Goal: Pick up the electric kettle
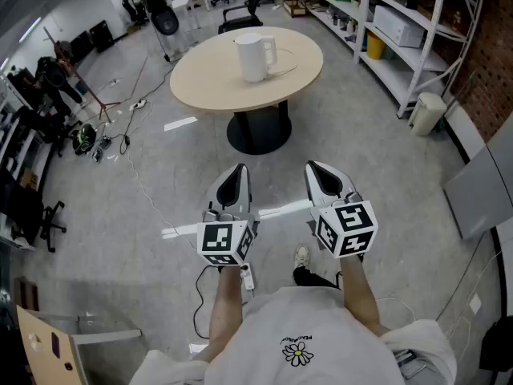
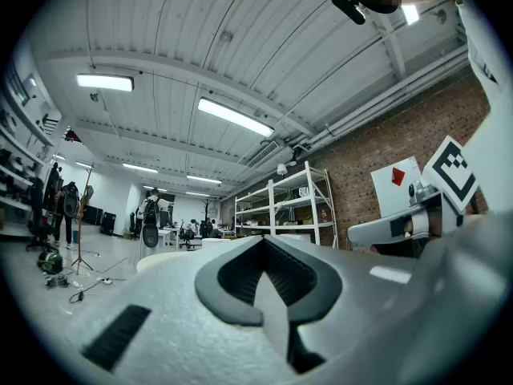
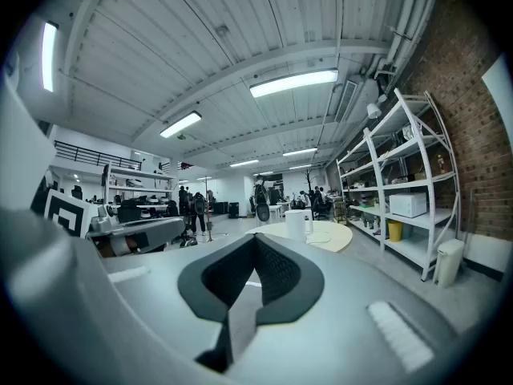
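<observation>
The grey concrete floor (image 1: pixel 160 175) fills most of the head view, and white metal shelving (image 1: pixel 401 22) runs along the upper right edge. A round beige worktop (image 1: pixel 208 79) on a black pedestal stands at upper centre, well apart from the person at the bottom of the frame. The left tool (image 1: pixel 237 172) and the right tool (image 1: pixel 314 168) sit side by side at mid-frame, both pointing toward the worktop. Each has its jaws fully closed with nothing between them, and the gripper views show the dark pads meeting. The white electric kettle (image 1: pixel 255 56) stands upright near the worktop's middle, its handle toward the right of the frame. It also appears, small, at the centre of the right gripper view.
</observation>
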{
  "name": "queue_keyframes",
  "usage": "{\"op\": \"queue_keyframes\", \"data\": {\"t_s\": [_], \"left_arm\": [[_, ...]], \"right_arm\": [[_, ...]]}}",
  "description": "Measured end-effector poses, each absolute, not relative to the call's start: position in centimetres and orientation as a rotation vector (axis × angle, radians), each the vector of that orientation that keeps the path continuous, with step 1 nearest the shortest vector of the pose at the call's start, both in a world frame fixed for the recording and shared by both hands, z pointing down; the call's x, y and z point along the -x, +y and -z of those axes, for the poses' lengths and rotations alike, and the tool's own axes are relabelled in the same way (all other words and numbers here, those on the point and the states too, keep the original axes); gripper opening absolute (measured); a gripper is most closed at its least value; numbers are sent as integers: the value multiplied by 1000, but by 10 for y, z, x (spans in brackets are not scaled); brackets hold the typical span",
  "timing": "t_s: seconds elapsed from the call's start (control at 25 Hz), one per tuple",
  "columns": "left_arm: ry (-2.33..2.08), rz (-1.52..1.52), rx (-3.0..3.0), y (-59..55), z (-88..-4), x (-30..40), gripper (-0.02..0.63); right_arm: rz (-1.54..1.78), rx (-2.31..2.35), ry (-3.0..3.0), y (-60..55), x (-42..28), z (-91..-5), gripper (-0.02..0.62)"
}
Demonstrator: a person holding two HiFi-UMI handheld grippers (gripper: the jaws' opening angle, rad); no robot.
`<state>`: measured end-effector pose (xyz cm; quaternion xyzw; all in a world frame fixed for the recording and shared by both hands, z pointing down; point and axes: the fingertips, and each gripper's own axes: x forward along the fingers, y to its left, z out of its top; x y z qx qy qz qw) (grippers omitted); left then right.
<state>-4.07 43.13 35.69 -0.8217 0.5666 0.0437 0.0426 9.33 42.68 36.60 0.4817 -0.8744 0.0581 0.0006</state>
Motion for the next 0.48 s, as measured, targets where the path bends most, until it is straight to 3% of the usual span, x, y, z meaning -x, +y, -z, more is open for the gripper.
{"op": "queue_keyframes", "data": {"t_s": [0.48], "left_arm": [[1748,-155,2551,419,-367,38,0]], "right_arm": [[-229,-1491,-2722,413,-97,-384,8]]}}
